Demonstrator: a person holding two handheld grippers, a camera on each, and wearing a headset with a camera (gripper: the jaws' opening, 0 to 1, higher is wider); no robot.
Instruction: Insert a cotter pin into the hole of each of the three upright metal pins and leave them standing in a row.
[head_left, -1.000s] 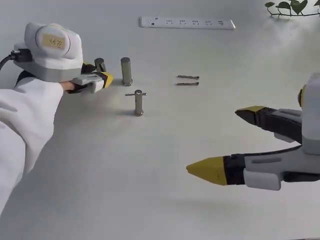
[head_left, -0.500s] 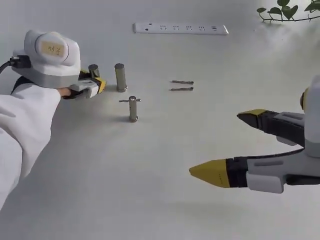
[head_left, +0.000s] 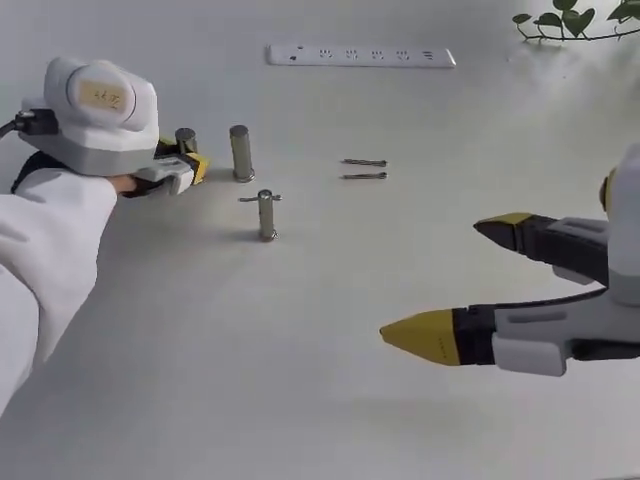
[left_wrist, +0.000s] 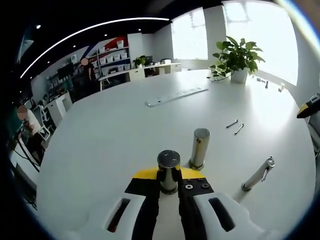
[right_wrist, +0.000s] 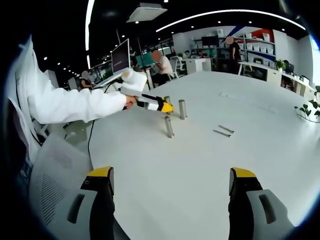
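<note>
Jaws of the left gripper are clenched on a short grey cylindrical metal pin. It stands upright between the yellow tips, its round top above them; whether its foot touches the table cannot be told. In the head view the left gripper sits at about ten o'clock of the frame, held out on an arm in a white sleeve.

A second plain grey metal pin stands upright on the white table, just beside the clamped one at its three o'clock and apart from it. At five o'clock of this second pin, a little nearer the person, stands a third grey metal pin. A thin steel cotter pin is pushed crosswise through it near the top and sticks out on both sides. In the left gripper view this third pin appears at the gripper's two o'clock, leaning with the lens.

Two loose steel cotter pins lie flat, parallel and close together. They are at three o'clock of the second pin and well apart from all three pins.

The right gripper is released, its yellow-tipped jaws spread wide with nothing between them. It hangs over bare table at four o'clock of the head view, well apart from the pins. In its own view the right gripper looks toward the pins at twelve o'clock.

A long white power strip lies at twelve o'clock on the far table, and green plant leaves show at one o'clock.
</note>
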